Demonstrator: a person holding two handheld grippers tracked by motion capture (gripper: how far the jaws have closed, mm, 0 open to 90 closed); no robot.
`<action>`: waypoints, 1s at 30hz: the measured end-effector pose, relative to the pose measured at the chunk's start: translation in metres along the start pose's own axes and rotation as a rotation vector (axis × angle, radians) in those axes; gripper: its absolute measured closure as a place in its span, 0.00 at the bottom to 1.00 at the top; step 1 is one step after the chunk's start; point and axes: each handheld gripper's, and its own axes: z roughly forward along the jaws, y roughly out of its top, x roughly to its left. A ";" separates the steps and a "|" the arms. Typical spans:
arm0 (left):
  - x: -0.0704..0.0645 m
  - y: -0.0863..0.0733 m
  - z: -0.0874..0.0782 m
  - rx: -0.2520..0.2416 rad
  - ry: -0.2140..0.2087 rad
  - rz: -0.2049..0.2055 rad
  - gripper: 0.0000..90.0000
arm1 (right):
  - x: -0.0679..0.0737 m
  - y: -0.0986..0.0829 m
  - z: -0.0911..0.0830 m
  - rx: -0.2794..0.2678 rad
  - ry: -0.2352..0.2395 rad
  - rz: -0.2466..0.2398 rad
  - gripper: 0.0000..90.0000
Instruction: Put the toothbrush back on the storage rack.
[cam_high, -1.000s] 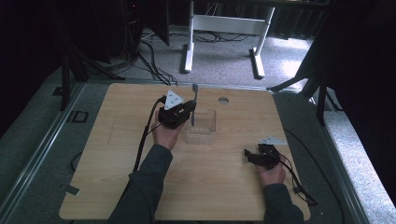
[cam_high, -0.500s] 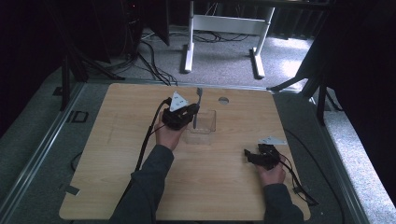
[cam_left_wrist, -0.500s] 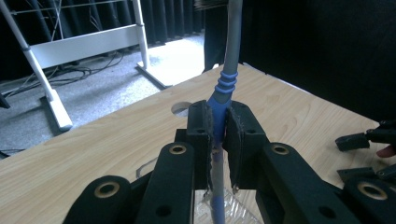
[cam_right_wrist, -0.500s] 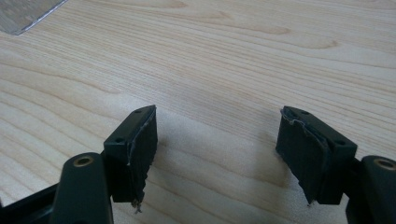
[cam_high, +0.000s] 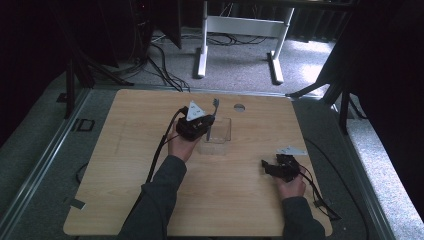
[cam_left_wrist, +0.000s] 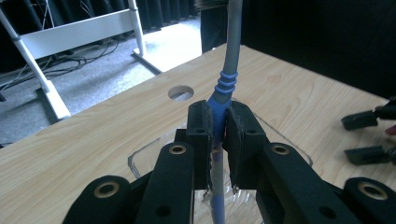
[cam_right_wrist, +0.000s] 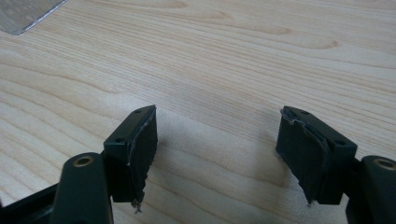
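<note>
A toothbrush (cam_high: 214, 111) with a grey and blue handle stands nearly upright, bristle head up. My left gripper (cam_high: 207, 125) is shut on its blue grip. In the left gripper view the handle (cam_left_wrist: 229, 60) rises between the two pads (cam_left_wrist: 200, 135), and its lower end hangs over a clear plastic container (cam_left_wrist: 140, 156). That container (cam_high: 223, 134) lies at the middle of the wooden table (cam_high: 125, 165). My right gripper (cam_high: 267, 167) rests low on the table at the right, open, with bare wood between its fingers (cam_right_wrist: 140, 149).
A round hole (cam_high: 239, 107) is cut in the tabletop just behind the container. The right gripper's jaws show at the far right of the left gripper view. A white desk frame (cam_high: 240, 27) and cables lie on the floor beyond the table.
My left gripper, still holding the toothbrush, has shifted slightly right and down over the clear container. The right gripper has not moved.
</note>
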 end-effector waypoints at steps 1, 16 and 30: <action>0.000 0.000 0.001 0.005 0.001 0.005 0.89 | 0.000 0.000 0.000 0.000 0.000 0.000 0.32; -0.004 -0.010 0.013 0.102 -0.018 0.046 0.89 | 0.000 0.000 0.000 0.001 0.000 0.000 0.32; -0.009 -0.017 0.021 0.189 -0.010 0.085 0.89 | 0.000 0.000 0.000 0.001 0.000 0.001 0.32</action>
